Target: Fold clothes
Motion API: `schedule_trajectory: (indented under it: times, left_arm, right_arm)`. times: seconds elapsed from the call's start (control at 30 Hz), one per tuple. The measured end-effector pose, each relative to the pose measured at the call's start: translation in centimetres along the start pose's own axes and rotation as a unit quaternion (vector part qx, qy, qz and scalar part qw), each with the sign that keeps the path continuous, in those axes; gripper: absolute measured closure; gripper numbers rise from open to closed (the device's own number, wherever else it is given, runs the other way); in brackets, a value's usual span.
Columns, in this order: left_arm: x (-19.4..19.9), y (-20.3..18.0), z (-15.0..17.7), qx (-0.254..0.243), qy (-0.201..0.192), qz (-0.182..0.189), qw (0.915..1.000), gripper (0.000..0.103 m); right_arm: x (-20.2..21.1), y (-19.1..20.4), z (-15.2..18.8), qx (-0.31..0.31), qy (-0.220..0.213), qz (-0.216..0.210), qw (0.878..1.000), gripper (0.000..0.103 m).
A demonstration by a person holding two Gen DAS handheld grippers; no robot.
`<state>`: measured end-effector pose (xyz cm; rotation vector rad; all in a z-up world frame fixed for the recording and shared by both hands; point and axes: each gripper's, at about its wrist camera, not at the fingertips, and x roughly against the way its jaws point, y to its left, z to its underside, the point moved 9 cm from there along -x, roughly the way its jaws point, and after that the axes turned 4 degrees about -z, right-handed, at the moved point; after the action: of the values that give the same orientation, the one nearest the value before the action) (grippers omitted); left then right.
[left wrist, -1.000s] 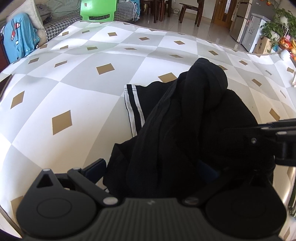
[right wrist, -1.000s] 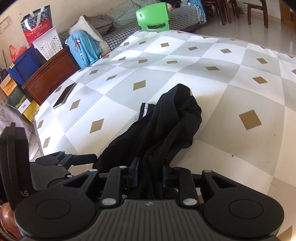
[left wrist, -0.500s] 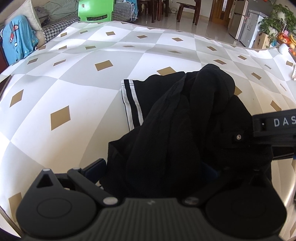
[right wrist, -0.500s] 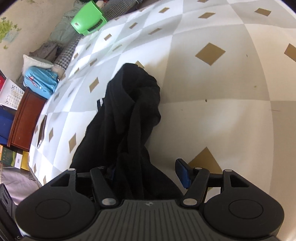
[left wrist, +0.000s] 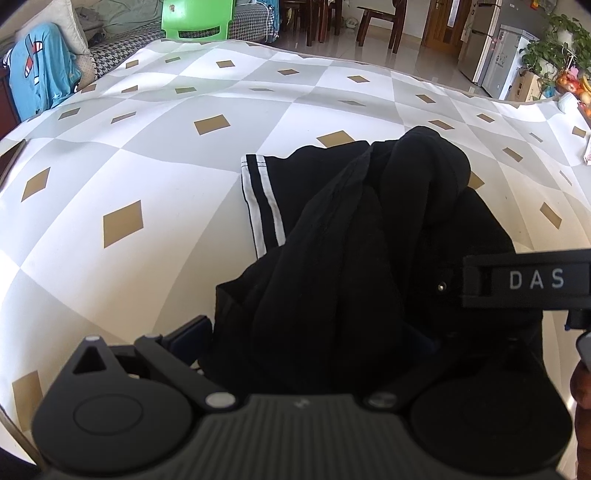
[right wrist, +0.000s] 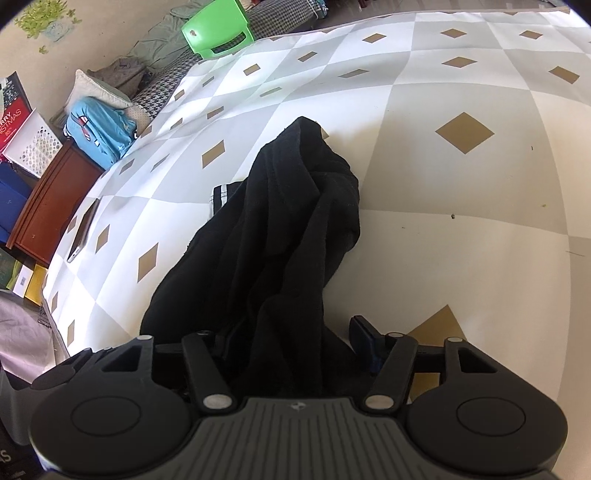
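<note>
A black garment [left wrist: 369, 240] with a white double stripe [left wrist: 262, 206] on one hem lies bunched on the diamond-patterned cloth [left wrist: 110, 166]. In the left wrist view it heaps up between the widely spread fingers of my left gripper [left wrist: 303, 332]. The left blue pad [left wrist: 188, 336] stands just beside the cloth edge, and the other pad is buried in fabric. In the right wrist view the garment [right wrist: 280, 240] runs down between the fingers of my right gripper [right wrist: 295, 334], whose jaws are closing. The right pad [right wrist: 364, 332] stands clear of the cloth, and the left one is hidden under it.
The right tool's black housing marked DAS [left wrist: 535, 280] crosses the left view over the garment. A phone [right wrist: 83, 230] lies near the table's left edge. Beyond the table are a green chair [right wrist: 218, 31], a blue garment [right wrist: 99, 131], a wooden cabinet [right wrist: 48, 199] and a fridge [left wrist: 506, 55].
The right gripper, shut on the garment a second ago, has let go, rolled and sunk toward the table. The garment's raised fold has dropped lower. The left gripper stayed put.
</note>
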<state>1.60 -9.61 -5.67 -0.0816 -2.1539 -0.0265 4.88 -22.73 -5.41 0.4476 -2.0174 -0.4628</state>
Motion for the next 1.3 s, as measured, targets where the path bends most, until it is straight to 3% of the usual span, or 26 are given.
schedule_trajectory:
  times: [0.13, 0.3, 0.53, 0.6, 0.7, 0.9, 1.1, 1.3]
  left_arm:
    - [0.0, 0.1, 0.1, 0.007, 0.001, 0.0, 1.0, 0.0]
    - [0.5, -0.4, -0.3, 0.003, -0.006, 0.002, 1.0, 0.0]
    - [1.9, -2.1, -2.0, 0.008, -0.03, 0.064, 0.9974, 0.0]
    - [2.5, -2.7, -2.6, 0.007, -0.043, 0.088, 0.9951, 0.0]
    - [2.2, -3.5, -2.4, -0.001, -0.031, 0.095, 0.995, 0.0]
    - [0.0, -2.6, -0.4, 0.012, 0.02, 0.069, 0.9973, 0.0]
    - [-0.4, -1.0, -0.3, 0.034, 0.025, 0.069, 0.9967, 0.0]
    - [-0.7, -0.4, -0.3, 0.041, 0.025, 0.067, 0.9966, 0.0]
  right_arm:
    - [0.3, 0.5, 0.1, 0.002, -0.009, -0.011, 1.0, 0.075]
    - [1.4, 1.5, -0.3, 0.019, -0.034, -0.016, 0.999, 0.082]
    - [5.2, 2.7, -1.7, 0.055, -0.102, -0.008, 0.993, 0.085]
    - [6.6, 3.7, -2.0, 0.099, -0.129, 0.008, 0.987, 0.085]
    - [8.2, 5.3, -1.9, 0.159, -0.156, 0.029, 0.974, 0.085]
    - [5.5, 5.0, -0.4, 0.152, -0.11, 0.021, 0.982, 0.084]
    - [4.7, 5.7, -0.3, 0.158, -0.107, 0.011, 0.982, 0.083]
    - [4.2, 7.2, 0.3, 0.204, -0.106, 0.008, 0.973, 0.081]
